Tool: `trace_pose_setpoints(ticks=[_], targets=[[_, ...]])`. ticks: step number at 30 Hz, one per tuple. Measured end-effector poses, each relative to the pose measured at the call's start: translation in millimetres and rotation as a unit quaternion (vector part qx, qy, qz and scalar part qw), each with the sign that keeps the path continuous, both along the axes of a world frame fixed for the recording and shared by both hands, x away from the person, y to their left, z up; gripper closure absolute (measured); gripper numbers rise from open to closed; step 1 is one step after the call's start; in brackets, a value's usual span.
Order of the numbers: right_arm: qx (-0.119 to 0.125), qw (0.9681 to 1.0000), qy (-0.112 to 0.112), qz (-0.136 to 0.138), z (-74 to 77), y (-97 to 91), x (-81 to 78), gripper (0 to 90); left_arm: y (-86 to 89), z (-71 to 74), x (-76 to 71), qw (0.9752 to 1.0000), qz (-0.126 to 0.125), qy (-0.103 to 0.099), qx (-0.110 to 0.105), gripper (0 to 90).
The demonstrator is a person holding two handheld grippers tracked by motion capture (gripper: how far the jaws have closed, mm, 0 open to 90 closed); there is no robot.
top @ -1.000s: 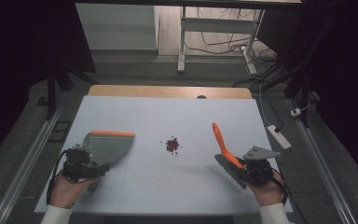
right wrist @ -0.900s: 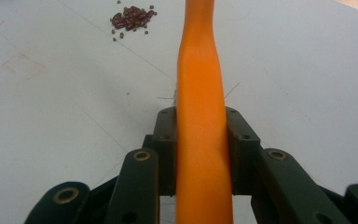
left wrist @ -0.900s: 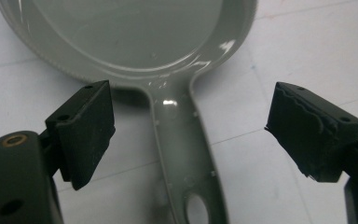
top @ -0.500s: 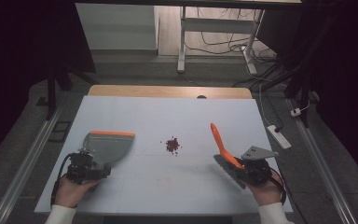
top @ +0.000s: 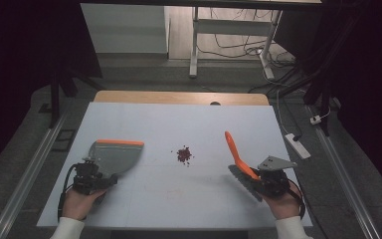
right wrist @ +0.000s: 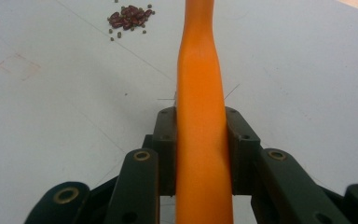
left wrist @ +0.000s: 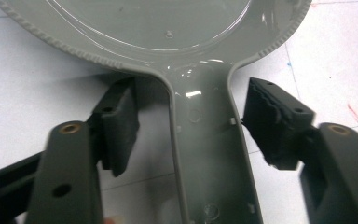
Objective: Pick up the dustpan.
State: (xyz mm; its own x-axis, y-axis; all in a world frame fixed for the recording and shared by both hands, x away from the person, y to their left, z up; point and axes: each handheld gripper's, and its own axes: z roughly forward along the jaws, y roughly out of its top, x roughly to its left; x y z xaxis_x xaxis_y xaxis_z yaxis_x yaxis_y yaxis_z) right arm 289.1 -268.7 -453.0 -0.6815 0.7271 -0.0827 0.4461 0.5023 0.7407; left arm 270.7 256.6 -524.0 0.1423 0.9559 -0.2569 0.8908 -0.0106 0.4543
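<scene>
High view: dustpan (top: 113, 155) lies flat near the surface's (top: 179, 124) left edge, orange lip toward the far edge. Left gripper (top: 90, 177) at its handle. Beans (top: 183, 154) in a small pile mid-surface. Right gripper (top: 268, 180) near the right edge holds a brush (top: 236, 154); bristles probably touch the surface.

Left gripper view: jaws spread either side of the dustpan handle (left wrist: 209, 154), not touching it.

Right gripper view: jaws pressed onto the orange brush handle (right wrist: 200, 116); beans ahead, well apart.
</scene>
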Motion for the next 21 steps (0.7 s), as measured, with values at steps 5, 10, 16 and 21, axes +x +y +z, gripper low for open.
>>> trace_pose_setpoints(ticks=[5, 10, 16, 21], targets=[[-0.003, 1.0, 0.002, 0.003, -1.0, 0.4, 0.5, 69.2, 1.6, -0.1, 0.5, 0.9999, 0.003, -0.003, -0.009, 47.6], [-0.001, 1.0, 0.003, 0.001, -1.3, 0.4, 0.6, 69.2, 3.5, -1.1, 1.2, 0.9997, 0.005, -0.006, -0.025, 54.6], [-0.003, 1.0, 0.007, 0.003, -3.0, 2.0, 0.9, 69.2, 3.1, -1.2, 1.5, 0.9995, 0.007, -0.008, -0.028, 58.5], [-0.003, 1.0, 0.006, 0.003, -3.0, 1.3, 1.2, 69.2, 6.6, -1.5, 1.4, 0.9991, 0.016, -0.012, -0.037, 61.6]])
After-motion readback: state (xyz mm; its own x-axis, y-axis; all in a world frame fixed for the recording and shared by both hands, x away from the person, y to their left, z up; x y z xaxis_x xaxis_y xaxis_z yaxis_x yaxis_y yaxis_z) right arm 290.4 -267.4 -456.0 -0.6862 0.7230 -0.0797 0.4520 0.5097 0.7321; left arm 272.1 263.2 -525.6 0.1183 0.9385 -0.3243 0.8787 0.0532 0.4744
